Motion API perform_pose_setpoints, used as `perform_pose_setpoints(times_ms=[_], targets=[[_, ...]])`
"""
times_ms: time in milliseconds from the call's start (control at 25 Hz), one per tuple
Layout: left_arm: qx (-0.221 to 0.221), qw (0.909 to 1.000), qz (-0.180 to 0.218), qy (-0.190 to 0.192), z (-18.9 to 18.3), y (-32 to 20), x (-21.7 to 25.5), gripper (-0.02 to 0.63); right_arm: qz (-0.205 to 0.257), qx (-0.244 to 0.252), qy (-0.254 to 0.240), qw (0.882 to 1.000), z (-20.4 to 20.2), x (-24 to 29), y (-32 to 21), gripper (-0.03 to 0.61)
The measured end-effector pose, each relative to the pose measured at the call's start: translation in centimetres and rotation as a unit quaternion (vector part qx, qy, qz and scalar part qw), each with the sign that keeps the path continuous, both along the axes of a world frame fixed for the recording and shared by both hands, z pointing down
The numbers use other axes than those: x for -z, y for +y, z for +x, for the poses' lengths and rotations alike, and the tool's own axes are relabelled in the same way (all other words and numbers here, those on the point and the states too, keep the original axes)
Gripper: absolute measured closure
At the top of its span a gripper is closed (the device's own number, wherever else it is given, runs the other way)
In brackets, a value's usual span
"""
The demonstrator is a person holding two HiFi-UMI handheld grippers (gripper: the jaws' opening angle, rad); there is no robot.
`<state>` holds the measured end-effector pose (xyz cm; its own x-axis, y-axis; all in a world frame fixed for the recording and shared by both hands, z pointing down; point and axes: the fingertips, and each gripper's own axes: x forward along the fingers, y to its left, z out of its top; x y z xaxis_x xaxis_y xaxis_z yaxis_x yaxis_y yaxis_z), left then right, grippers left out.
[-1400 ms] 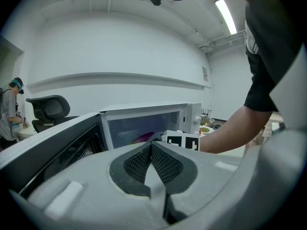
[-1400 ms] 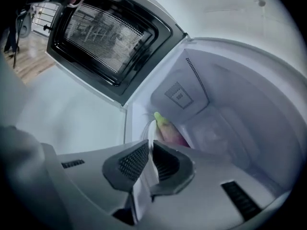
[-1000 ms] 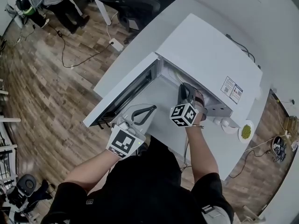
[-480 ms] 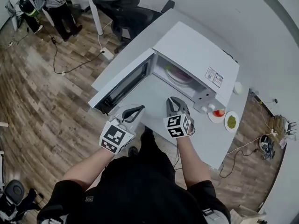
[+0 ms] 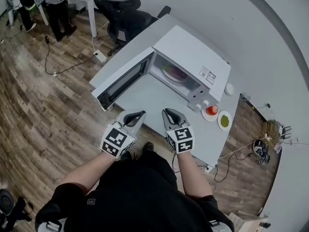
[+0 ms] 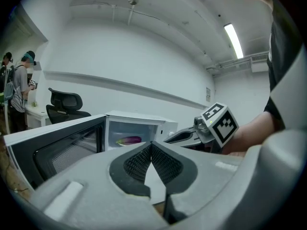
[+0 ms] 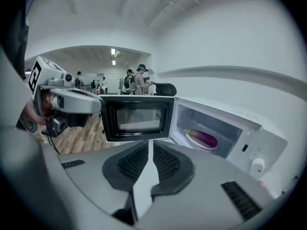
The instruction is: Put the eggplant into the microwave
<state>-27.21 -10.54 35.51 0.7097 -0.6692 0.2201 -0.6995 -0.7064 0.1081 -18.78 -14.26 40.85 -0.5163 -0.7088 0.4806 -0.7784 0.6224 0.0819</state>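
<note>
An office chair (image 5: pixel 120 8) stood on the wood floor (image 5: pixel 43 95) at the far left, beyond the white desk (image 5: pixel 145 98). On the desk, the door (image 5: pixel 123 79) of the white microwave (image 5: pixel 193 57) was swung fully open to the left, its dark window facing the desk surface. Near the front edge of the desk, the left gripper (image 5: pixel 136 115) was held level and pointed toward the microwave; in the left gripper view, its ribbed pads (image 6: pixel 139 159) were pressed together at the tips, with nothing between them. Just beside it and apart from it, the right gripper (image 5: pixel 170 114) pointed the same way; in the right gripper view, its jaws were likewise closed tip to tip and empty. The eggplant (image 5: pixel 176 73) lay inside the microwave cavity, on its side on a white plate (image 7: pixel 196 144), well apart from both grippers. It was an elongated, glossy purple body (image 7: pixel 204 138) with a pale yellow-green end (image 6: pixel 120 141). To the right of the microwave, on the desk, a small plate with a red item (image 5: pixel 211 110) and a small plate with a green item (image 5: pixel 224 121) stood side by side.
</note>
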Motion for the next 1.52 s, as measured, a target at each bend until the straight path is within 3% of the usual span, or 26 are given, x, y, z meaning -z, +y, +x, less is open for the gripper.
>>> perform_pose_setpoints(times_ms=[280,600,1080,1320,1520], targets=[[-0.012,0.9997,-0.022,-0.001,0.4,2.7,0.4,0.604,-0.043,-0.011,-0.102,0.994,1.0,2.8,4.0,0.538],[-0.018,0.9995,-0.023,-0.005,3.1,4.5,2.2,0.604,-0.051,-0.006,-0.192,0.98,3.4,5.8,7.9,0.543],[-0.021,0.9997,-0.012,0.004,9.7,7.8,7.1,0.604,-0.016,-0.024,-0.251,0.968,13.0,11.5,13.1,0.558],[-0.029,0.9995,-0.01,0.009,12.7,9.1,8.6,0.604,0.033,0.01,-0.264,0.964,14.3,14.8,14.9,0.563],[-0.007,0.9999,-0.005,0.011,12.8,9.6,9.5,0.604,0.048,0.018,-0.262,0.964,15.3,15.6,15.5,0.565]])
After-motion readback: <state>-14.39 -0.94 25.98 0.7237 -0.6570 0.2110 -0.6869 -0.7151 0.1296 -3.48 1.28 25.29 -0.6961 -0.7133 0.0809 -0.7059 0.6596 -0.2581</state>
